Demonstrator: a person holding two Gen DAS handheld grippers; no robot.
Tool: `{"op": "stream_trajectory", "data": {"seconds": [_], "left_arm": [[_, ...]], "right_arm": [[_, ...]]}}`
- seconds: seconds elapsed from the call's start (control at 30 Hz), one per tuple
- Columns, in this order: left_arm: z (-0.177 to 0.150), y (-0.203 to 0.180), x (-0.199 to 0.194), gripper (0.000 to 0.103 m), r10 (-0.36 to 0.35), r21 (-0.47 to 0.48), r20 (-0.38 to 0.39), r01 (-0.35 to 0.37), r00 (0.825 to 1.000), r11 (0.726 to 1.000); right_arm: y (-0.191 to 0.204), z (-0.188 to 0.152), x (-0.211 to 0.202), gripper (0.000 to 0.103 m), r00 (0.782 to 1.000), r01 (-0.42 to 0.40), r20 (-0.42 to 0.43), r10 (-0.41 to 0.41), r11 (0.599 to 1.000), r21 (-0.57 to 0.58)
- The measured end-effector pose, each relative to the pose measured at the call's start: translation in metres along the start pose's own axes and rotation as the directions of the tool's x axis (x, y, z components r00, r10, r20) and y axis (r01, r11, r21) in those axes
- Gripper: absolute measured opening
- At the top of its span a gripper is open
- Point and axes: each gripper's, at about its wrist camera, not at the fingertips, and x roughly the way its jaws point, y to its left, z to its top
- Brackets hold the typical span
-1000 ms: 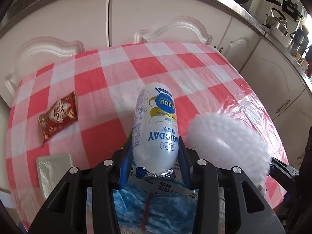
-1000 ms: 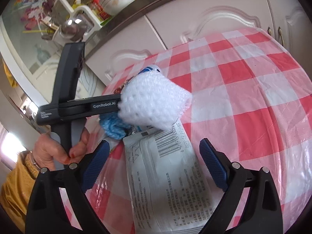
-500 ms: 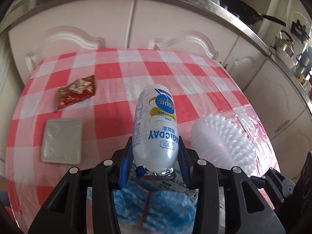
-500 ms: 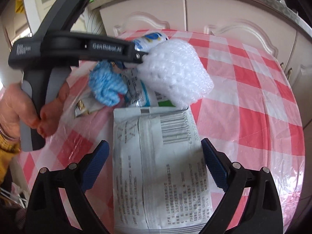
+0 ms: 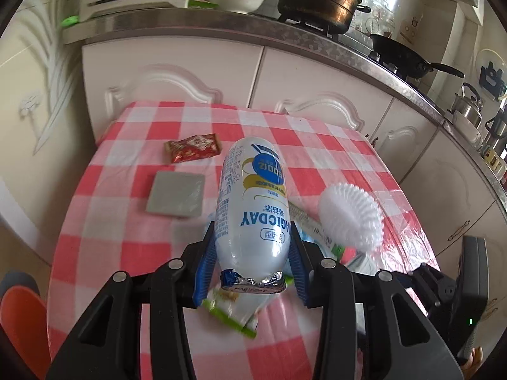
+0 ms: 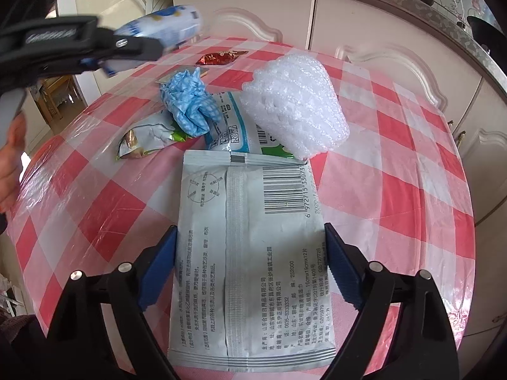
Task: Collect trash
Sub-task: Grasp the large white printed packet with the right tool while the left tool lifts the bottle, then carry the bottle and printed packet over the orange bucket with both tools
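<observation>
Up above the desk (image 5: 104, 237), the left gripper (image 5: 252, 253) is clenched on a white drink bottle (image 5: 252, 209), foil end nearest the camera. Meanwhile the right gripper (image 6: 250, 262) is spread wide, its blue pads either side of a flat grey pouch (image 6: 253, 253) lying on the red-and-white checked cloth; whether they touch it is unclear. Beyond the pouch sit a white foam net (image 6: 296, 107), a crumpled blue wrapper (image 6: 190, 104) and a red snack packet (image 6: 220, 58). Cream kitchen cabinets (image 5: 317, 82) stand behind.
</observation>
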Motion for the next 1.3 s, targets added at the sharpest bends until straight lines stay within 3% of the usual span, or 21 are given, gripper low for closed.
{"op": "stream_trajectory", "data": {"seconds": [0.13, 0.27, 0.5, 0.73, 0.93, 1.0, 1.03, 1.07, 1.23, 1.3], "left_arm": [[-0.022, 0.009, -0.023, 0.043, 0.026, -0.013, 0.011, -0.026, 1.000, 1.000], [-0.037, 0.021, -0.044, 0.043, 0.046, -0.045, 0.024, -0.045, 0.999, 0.998], [-0.054, 0.039, -0.075, 0.043, 0.157, -0.056, 0.050, -0.154, 0.986, 0.987], [-0.062, 0.059, -0.098, 0.043, 0.223, -0.075, 0.080, -0.217, 0.972, 0.973], [-0.070, 0.076, -0.085, 0.044, 0.143, -0.054, 0.041, -0.140, 0.989, 0.989], [-0.072, 0.076, -0.072, 0.055, 0.100, -0.010, 0.025, -0.100, 0.995, 0.995], [-0.071, 0.075, -0.066, 0.069, 0.081, 0.017, 0.015, -0.081, 0.997, 0.997], [-0.071, 0.073, -0.059, 0.071, 0.078, 0.045, 0.008, -0.079, 0.997, 0.996], [-0.066, 0.069, -0.024, 0.070, 0.073, 0.111, -0.042, -0.068, 0.996, 0.992], [-0.065, 0.068, -0.012, 0.061, 0.053, 0.096, -0.067, -0.046, 0.996, 0.994]], "right_arm": [[0.003, -0.001, -0.004, 0.076, 1.000, 0.013, 0.014, -0.013, 1.000, -0.004], [0.005, -0.003, -0.007, 0.075, 1.000, 0.009, 0.026, -0.010, 1.000, 0.002], [0.016, -0.006, -0.019, 0.073, 0.997, 0.011, 0.071, -0.012, 1.000, 0.023], [0.029, -0.007, -0.033, 0.073, 0.994, -0.039, 0.109, 0.032, 0.997, 0.060], [0.034, -0.012, -0.033, 0.073, 0.995, -0.044, 0.098, 0.035, 0.995, 0.087], [0.033, -0.014, -0.034, 0.073, 0.995, -0.053, 0.091, 0.045, 0.994, 0.097], [0.033, -0.016, -0.034, 0.073, 0.995, -0.058, 0.090, 0.048, 0.993, 0.103], [0.032, -0.017, -0.035, 0.073, 0.995, -0.060, 0.090, 0.051, 0.992, 0.110], [0.027, -0.018, -0.037, 0.073, 0.994, -0.073, 0.092, 0.060, 0.988, 0.135], [0.024, -0.018, -0.038, 0.073, 0.993, -0.082, 0.097, 0.068, 0.985, 0.151]]}}
